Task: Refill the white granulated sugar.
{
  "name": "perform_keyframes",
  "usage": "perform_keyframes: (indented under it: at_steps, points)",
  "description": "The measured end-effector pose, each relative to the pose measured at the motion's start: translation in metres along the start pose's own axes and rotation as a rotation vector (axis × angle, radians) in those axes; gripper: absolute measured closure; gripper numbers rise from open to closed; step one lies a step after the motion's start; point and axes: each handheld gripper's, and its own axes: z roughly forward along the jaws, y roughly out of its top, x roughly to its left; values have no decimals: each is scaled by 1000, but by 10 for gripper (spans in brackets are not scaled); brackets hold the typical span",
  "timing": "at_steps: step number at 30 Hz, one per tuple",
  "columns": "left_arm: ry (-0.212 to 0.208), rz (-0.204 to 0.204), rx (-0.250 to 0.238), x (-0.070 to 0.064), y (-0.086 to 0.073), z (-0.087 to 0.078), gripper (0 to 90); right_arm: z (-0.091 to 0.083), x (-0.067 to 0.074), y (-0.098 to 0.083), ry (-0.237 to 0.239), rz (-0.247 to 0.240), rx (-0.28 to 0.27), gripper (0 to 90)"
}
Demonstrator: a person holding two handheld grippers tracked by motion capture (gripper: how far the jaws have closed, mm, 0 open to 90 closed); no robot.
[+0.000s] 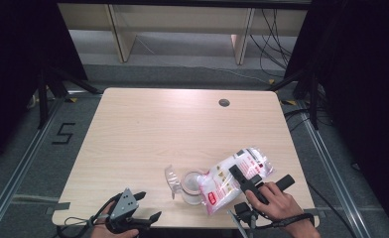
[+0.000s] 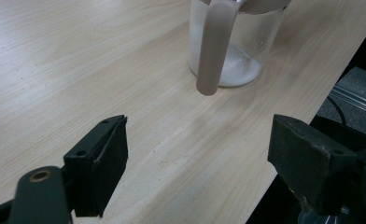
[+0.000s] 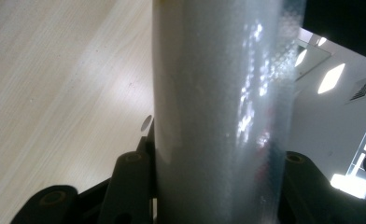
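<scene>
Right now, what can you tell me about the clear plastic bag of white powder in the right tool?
The clear plastic bag of white powder has red and black print on its face and looks soft and glossy. It is tilted, with its lower end over the mouth of the clear lidded jar, which already holds some white powder at the bottom. The right tool is clamped across its middle, and in the right gripper view the bag sits between the jaws.
</scene>
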Motion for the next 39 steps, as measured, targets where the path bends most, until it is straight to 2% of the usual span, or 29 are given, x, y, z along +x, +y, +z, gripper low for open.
perform_keyframes:
  at_steps: [1,3,4,5,7,18,22,28,29,39]
  points:
    - [7,2,9,0,0,-1,196,-1,2,0,0,25,15,627]
    - [1,6,2,0,0,-1,196,-1,1,0,-2,16,13,628]
    - [2,29,3,2,1,-1,196,-1,1,0,-1,16,13,628]
    - [1,31,3,2,1,-1,196,-1,1,0,-1,15,12,628]
    - [2,0,1,0,0,-1,196,-1,1,0,-4,14,13,629]
    - [1,-1,2,0,0,-1,196,0,-1,1,-4,-9,-1,631]
    - [0,-1,3,0,0,-1,196,-1,1,0,-6,18,10,632]
    - [2,-2,8,0,0,-1,196,-1,1,0,-3,19,7,634]
    - [1,-2,9,0,0,-1,196,0,0,0,-3,4,0,634]
    - [-4,-4,2,0,0,-1,196,-1,1,0,-5,21,5,637]
